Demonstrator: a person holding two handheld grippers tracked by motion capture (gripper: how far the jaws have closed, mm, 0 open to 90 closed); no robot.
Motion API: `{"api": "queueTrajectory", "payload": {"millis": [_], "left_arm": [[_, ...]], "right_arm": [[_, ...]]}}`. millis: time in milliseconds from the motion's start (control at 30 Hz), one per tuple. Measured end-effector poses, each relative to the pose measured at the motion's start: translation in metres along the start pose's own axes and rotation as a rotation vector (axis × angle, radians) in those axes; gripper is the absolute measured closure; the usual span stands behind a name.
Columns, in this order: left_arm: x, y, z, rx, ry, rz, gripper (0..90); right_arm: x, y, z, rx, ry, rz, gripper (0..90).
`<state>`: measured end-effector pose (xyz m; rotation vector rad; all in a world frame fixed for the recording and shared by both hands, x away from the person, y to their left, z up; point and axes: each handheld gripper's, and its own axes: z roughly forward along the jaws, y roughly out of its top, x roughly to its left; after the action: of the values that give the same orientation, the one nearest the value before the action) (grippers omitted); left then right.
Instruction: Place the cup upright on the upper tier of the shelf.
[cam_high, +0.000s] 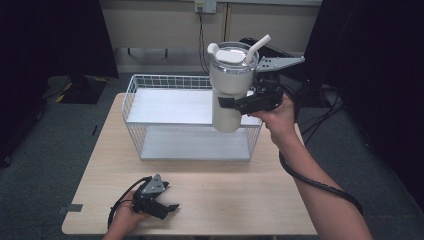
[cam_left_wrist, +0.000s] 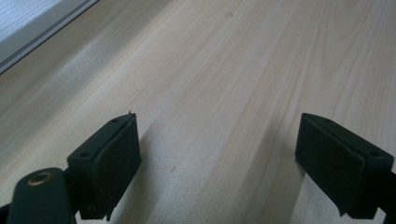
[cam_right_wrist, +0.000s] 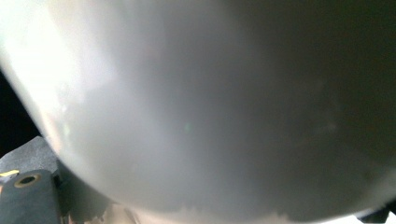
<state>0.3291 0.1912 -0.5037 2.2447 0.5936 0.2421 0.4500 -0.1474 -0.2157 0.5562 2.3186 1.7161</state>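
One tumbler (cam_high: 231, 85) lifted upright, off the table, above wire basket (cam_high: 192, 120) right end, likely for lowering in | right gripper (cam_high: 239, 104) jaws clamp its body mid-height, keeps straw (cam_high: 257, 49) up | left gripper (cam_high: 162, 204) idle at table (cam_high: 220, 195) near-left corner, jaws wide, holding nothing

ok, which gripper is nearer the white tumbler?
Right. The right gripper is clamped on the white tumbler, holding it in the air over the wire rack. The left gripper rests open on the table, near its front edge, well apart from the tumbler.
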Motion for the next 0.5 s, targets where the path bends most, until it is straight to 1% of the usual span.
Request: {"api": "queueTrajectory", "payload": {"millis": [333,433,500], "left_arm": [[0.0,0.0,0.0,0.0,0.0,0.0,13.5],[0.0,0.0,0.0,0.0,0.0,0.0,13.5],[0.0,0.0,0.0,0.0,0.0,0.0,13.5]], "right_arm": [[-0.006,0.0,0.009,-0.022,-0.038,0.007,9.1],[-0.009,0.001,0.011,-0.032,-0.049,0.02,9.1],[-0.01,0.002,0.012,-0.034,-0.058,0.02,9.1]]}}
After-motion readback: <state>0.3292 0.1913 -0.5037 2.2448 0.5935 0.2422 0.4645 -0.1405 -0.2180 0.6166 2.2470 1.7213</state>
